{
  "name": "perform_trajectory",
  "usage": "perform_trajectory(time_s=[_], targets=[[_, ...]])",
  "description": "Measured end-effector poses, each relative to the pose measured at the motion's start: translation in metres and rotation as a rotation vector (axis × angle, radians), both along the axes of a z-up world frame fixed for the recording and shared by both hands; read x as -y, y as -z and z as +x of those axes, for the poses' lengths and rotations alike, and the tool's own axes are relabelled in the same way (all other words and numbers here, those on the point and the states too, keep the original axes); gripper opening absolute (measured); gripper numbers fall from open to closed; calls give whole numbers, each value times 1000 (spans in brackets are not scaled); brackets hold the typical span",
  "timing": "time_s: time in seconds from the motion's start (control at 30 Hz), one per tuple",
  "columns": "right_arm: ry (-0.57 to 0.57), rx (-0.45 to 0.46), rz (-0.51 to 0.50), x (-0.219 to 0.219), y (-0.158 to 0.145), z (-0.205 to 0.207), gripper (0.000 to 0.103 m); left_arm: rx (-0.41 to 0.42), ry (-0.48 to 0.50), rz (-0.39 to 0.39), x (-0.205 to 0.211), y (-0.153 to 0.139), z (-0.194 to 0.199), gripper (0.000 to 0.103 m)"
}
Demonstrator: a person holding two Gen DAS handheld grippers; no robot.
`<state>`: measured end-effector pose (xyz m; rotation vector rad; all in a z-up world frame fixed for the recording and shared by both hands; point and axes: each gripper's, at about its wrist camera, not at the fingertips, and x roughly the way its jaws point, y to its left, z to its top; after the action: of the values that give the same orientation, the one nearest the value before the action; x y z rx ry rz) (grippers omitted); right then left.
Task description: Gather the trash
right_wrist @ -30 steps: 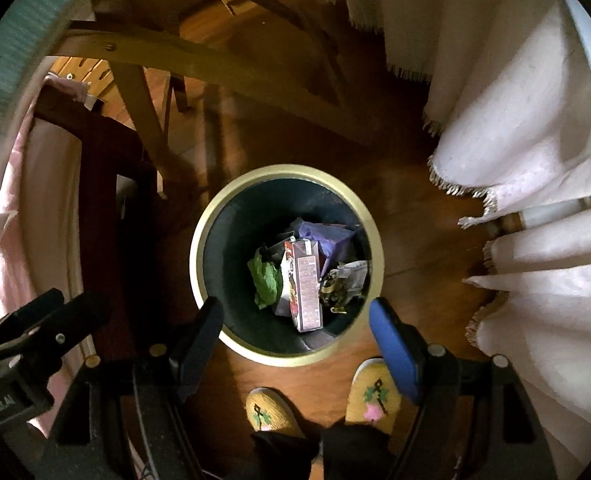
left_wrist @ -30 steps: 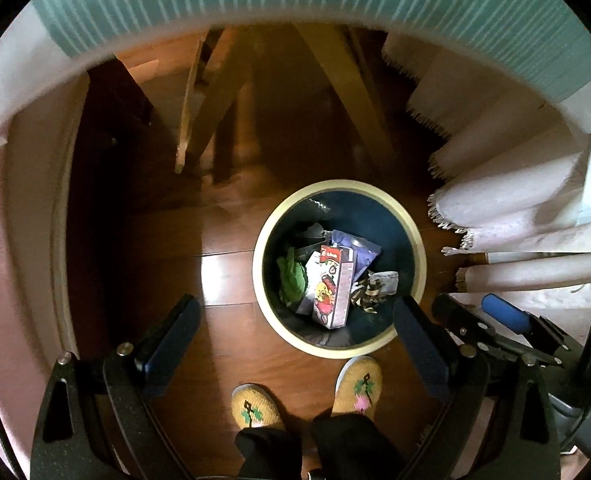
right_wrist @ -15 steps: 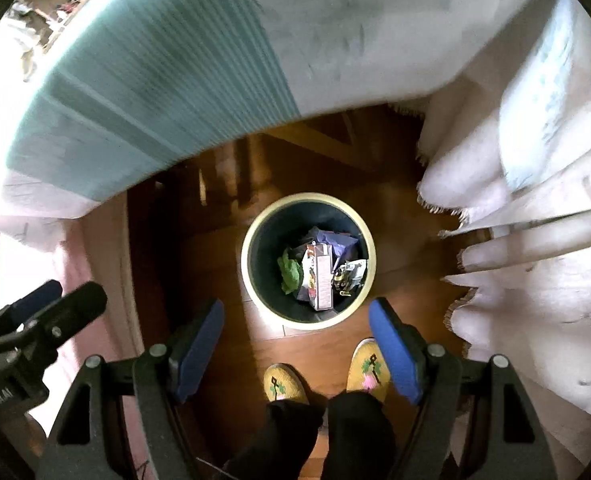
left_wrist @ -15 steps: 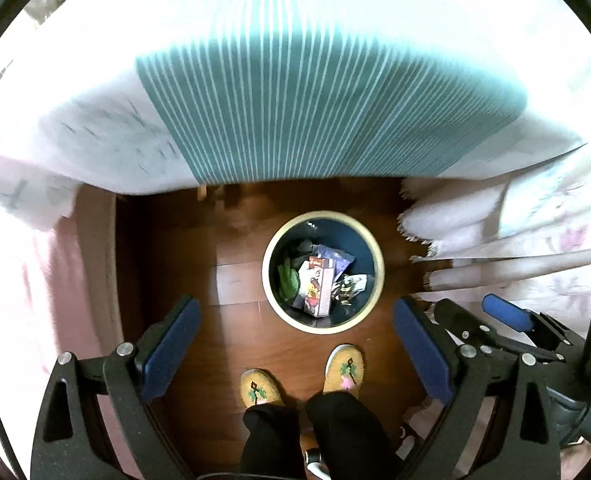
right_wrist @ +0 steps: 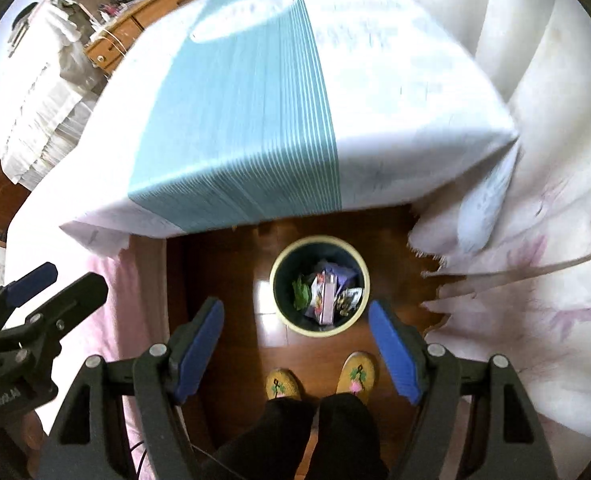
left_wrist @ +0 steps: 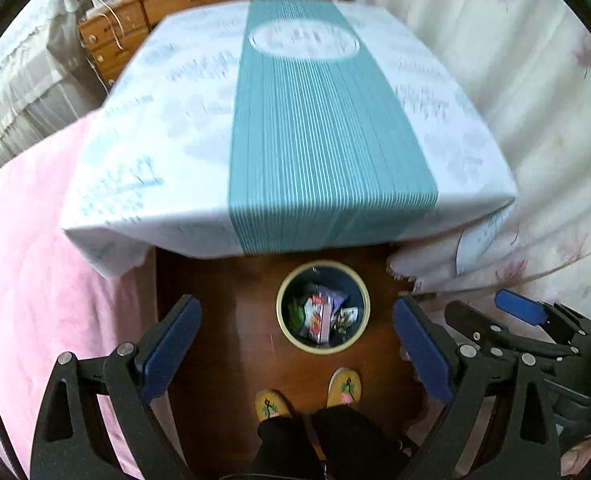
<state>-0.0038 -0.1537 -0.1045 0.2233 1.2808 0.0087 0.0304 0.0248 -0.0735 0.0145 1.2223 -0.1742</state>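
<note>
Tongs, left [left_wrist: 295, 344]: mine, spread wide, nothing between the blue pads [left_wrist: 171, 344], pointing steeply down at the floor [left_wrist: 231, 300].

Tongs, right [right_wrist: 295, 346]: likewise released and empty, pads apart, same downward aim. Each pair shows at the edge of the other's view, so the two hang side by side.

Bin [left_wrist: 322, 306]: round, dark inside with a pale rim, standing on the floor straight below and slightly ahead of both tongs, framed between the pads in either view. It sits a touch right of centre from the left wrist and nearly centred from the right, so I judge neither hand clearly nearer.

Trash [right_wrist: 327, 294]: already in the bin. A printed carton lies with its long axis running away from me, a green scrap to its left, crumpled purple and dark wrappers to its right.

Slippers [right_wrist: 321, 378]: my two yellow ones, just short of the bin rim.

Counter [left_wrist: 315, 128]: ahead of the bin, under a white cloth with a teal striped runner; its near edge overhangs the floor beyond the bin. The top is blurred, but I make out no loose trash on it.

Bedding [left_wrist: 35, 280]: pink, on the left. Curtain [left_wrist: 535, 120]: pale, fringed, on the right. Dresser [left_wrist: 199, 0]: wooden, beyond the counter.

Status, judged: collected pieces are binned; any next piece must be found elsewhere, away from the bin.
</note>
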Motion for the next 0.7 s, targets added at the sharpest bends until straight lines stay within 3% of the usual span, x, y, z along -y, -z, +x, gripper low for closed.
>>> perform_trajectory(time_s=[0.37,0.7], targets=[[-26,176,-26,-3,-89,0,76,166,-116,-13,-19,-89,5,96],[-48,330,-63,-10,-139,-6,76,242,-171,21,-18,-118,-8,96]])
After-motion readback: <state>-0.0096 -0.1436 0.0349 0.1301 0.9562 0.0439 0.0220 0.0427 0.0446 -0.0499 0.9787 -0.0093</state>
